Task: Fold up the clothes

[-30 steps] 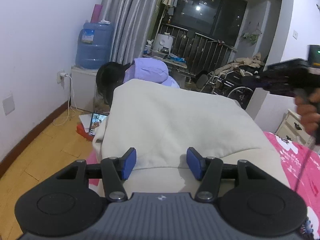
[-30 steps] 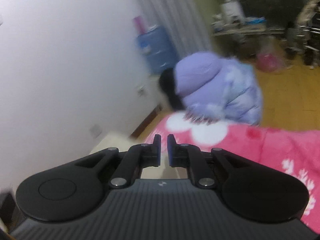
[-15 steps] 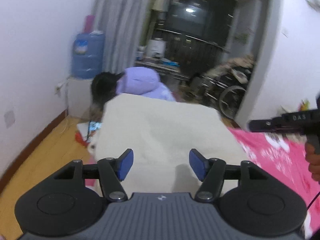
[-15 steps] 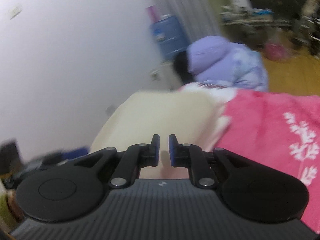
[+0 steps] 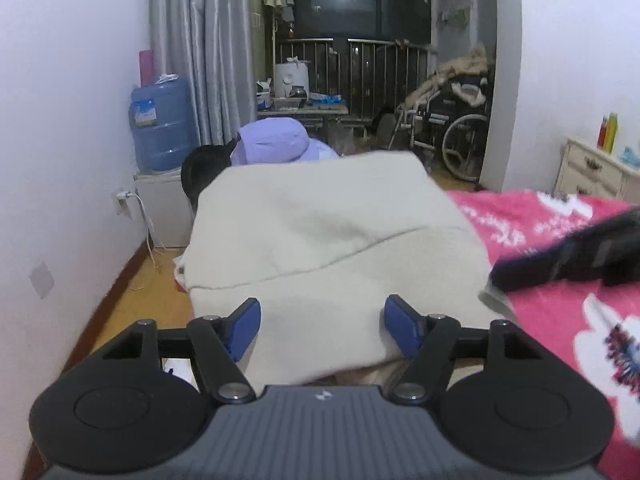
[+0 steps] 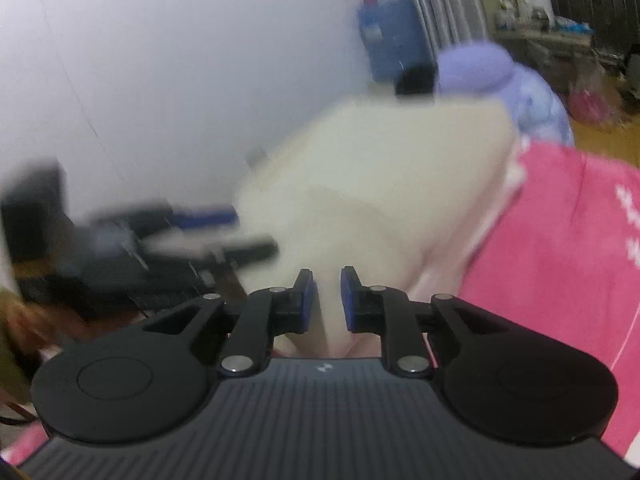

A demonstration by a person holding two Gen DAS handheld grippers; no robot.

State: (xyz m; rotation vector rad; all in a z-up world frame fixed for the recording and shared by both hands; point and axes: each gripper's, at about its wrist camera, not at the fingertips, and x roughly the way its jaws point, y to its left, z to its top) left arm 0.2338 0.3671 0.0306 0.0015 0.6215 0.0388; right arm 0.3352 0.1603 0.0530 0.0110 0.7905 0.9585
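Both grippers, left (image 5: 322, 328) spread wide and right (image 6: 325, 300) narrowed, are held empty over the folded cream fleece garment (image 5: 332, 240), which could be snagged and unfolded.

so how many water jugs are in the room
1. The blue water jug stands on a white cabinet against the left wall, beside the grey curtain. Others may be hidden behind the cream garment.

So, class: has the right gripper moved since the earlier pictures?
Yes. In the left wrist view, the right gripper has dropped from wall height down to the pink blanket, beside the cream garment.
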